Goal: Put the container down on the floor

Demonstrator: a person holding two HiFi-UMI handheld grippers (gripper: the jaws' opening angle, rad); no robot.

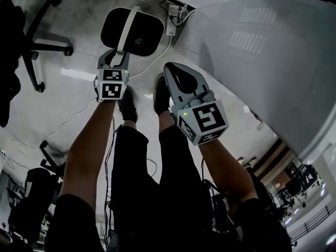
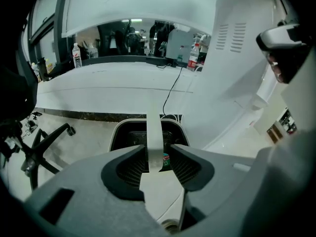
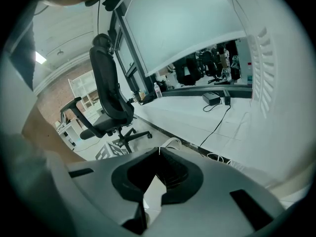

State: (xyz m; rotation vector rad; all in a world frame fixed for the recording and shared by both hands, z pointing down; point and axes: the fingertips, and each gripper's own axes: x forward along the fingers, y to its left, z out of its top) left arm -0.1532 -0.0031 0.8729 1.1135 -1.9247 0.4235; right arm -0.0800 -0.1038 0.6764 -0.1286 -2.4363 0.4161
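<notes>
- My container [image 1: 131, 31] is black, white-rimmed, standing on the floor [image 1: 79, 93].
- Only the left gripper [image 2: 159, 154] view shows jaws apart astride its white handle [image 2: 154, 132], seemingly untouched.
- Right gripper [image 3: 159, 149]: closed, empty.

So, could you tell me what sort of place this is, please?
Probably an office or lab: a black swivel chair, a long white counter carrying bottles, and a power strip on the floor.
</notes>
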